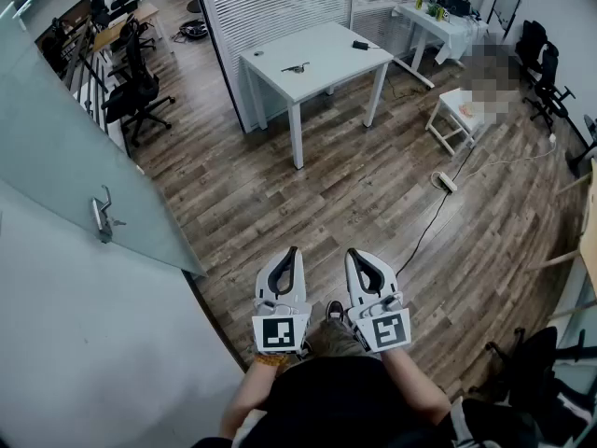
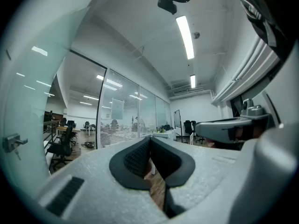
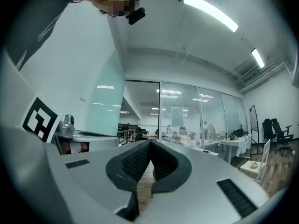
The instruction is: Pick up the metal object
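The metal object [image 1: 295, 67], small and dark, lies on the white table [image 1: 326, 59] far ahead across the wooden floor. Both grippers are held side by side, close to the person's body and well short of the table. My left gripper [image 1: 291, 250] is shut with nothing between its black pads [image 2: 136, 158]; its jaws meet at the tip [image 2: 150, 138]. Beside it, my right gripper [image 1: 355, 253] is shut too and holds nothing, its jaws closed to a point [image 3: 150, 142]. The object cannot be made out in either gripper view.
A frosted glass door with a metal handle [image 1: 103, 217] stands close on the left. A small black item [image 1: 360, 45] also lies on the table. Office chairs [image 1: 131, 91] sit at back left, a white stool [image 1: 457, 119] and a power strip [image 1: 446, 181] with its cable at right.
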Demonstrator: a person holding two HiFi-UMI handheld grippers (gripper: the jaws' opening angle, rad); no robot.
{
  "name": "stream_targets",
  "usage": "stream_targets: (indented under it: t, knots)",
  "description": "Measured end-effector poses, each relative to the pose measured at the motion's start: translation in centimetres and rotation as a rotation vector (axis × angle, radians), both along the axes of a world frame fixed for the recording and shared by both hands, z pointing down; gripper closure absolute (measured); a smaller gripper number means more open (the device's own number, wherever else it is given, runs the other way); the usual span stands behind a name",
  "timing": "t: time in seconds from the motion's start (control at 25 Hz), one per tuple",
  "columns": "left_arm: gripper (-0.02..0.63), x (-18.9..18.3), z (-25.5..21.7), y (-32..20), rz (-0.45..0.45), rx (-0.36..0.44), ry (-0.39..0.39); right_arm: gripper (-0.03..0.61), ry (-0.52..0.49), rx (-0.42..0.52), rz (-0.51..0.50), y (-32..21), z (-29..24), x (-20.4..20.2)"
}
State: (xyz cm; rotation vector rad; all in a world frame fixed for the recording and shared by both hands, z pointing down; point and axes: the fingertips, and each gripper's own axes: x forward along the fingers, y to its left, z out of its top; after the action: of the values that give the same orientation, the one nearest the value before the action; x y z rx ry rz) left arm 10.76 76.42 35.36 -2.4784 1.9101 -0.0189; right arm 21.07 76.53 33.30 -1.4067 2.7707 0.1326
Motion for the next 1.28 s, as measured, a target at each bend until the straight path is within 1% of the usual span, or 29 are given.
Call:
stream_targets:
  t: [0.16, 0.36, 0.48, 0.56, 0.72, 0.8, 0.92, 1.0, 1.12, 1.28]
  knots:
    - [0.598, 1.8, -0.1, -3.0, 0.003, 0.025, -0.024, 0.575, -0.031, -0.036, 0.02, -3.3, 0.8, 2.1]
    - [0.598, 4.5, 0.0, -6.9, -0.015, -0.007, -0.029, 0.575, -0.053, -0.041, -0.002, -7.8, 0.9, 4.8]
    - [0.598, 5.2, 0.6, -8.6, -0.021, -0.015, -0.065, 0.575, -0.077, -0.062, -0.02, -10.1, 1.4, 5.6]
    - [0.598, 6.0, 1.1, -9.5, -0.026, -0.022, -0.075, 0.575, -0.081, -0.071, -0.034, -11.6, 1.8, 6.4]
    - [0.598, 7.2, 1.2, -11.8, -0.04, -0.034, -0.083, 0.575, -0.086, -0.099, -0.016, -14.9, 2.6, 8.1]
    - [0.598, 6.9, 1.4, -12.9, -0.054, -0.051, -0.07, 0.575, -0.082, -0.111, -0.021, -16.1, 2.9, 8.1]
    - [0.598, 6.1, 1.6, -15.2, -0.063, -0.043, -0.073, 0.575, -0.069, -0.123, -0.041, -18.1, 3.7, 7.4]
    - [0.598, 5.4, 2.2, -17.0, -0.07, -0.066, -0.062, 0.575, -0.049, -0.131, -0.054, -19.8, 4.3, 6.6]
    - [0.598, 4.2, 3.0, -20.3, -0.069, -0.07, -0.051, 0.575, -0.037, -0.134, -0.055, -23.0, 4.4, 5.0]
    - [0.598, 2.3, 2.9, -25.6, -0.044, -0.033, -0.033, 0.575, -0.007, -0.118, -0.054, -27.6, 3.9, 2.5]
